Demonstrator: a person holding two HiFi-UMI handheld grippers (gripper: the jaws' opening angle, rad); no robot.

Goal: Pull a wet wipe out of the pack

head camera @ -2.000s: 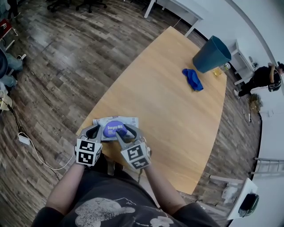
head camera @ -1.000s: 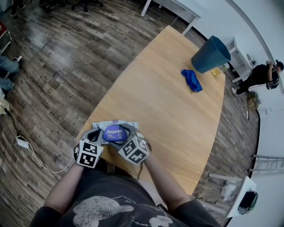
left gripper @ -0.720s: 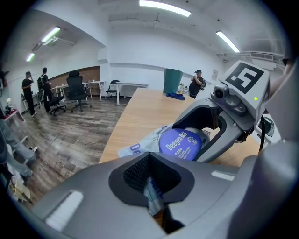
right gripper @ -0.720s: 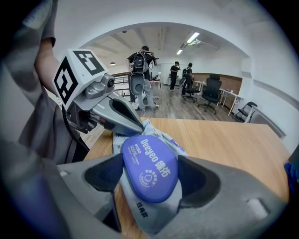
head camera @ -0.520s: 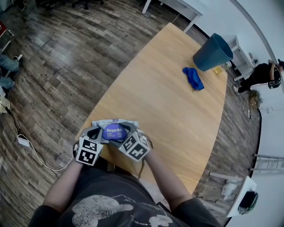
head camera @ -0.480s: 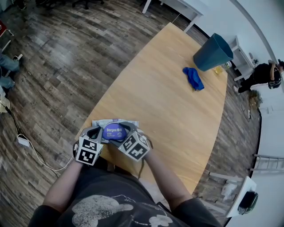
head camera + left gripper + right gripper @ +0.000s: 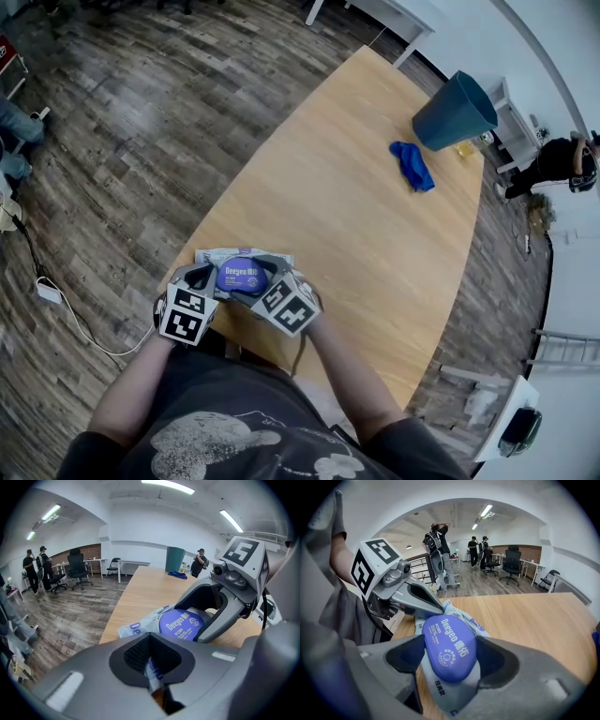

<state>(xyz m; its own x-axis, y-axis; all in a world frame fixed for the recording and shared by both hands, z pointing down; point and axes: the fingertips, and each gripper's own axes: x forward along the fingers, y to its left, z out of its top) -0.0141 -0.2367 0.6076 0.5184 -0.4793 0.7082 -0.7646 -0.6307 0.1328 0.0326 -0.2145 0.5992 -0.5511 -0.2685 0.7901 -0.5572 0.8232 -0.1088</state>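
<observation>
A grey wet-wipe pack point(image 7: 216, 256) with a blue oval lid point(image 7: 242, 276) lies at the near left corner of the wooden table point(image 7: 356, 216). My left gripper point(image 7: 201, 276) is shut on the pack's near edge, and a strip of its film point(image 7: 151, 667) shows pinched between the jaws. My right gripper point(image 7: 247, 279) straddles the lid point(image 7: 450, 644). Its jaws have just been closing, and both pads now touch the lid's sides. In the left gripper view a right finger point(image 7: 220, 620) curves over the lid point(image 7: 180, 625).
A teal bin point(image 7: 455, 112) stands at the table's far end, with a blue cloth point(image 7: 411, 166) beside it. A person point(image 7: 558, 164) stands beyond the table at the right. A white cable point(image 7: 56, 300) lies on the floor to the left.
The right gripper has turned a little and drawn in around the blue lid. The left gripper and the pack have kept their places.
</observation>
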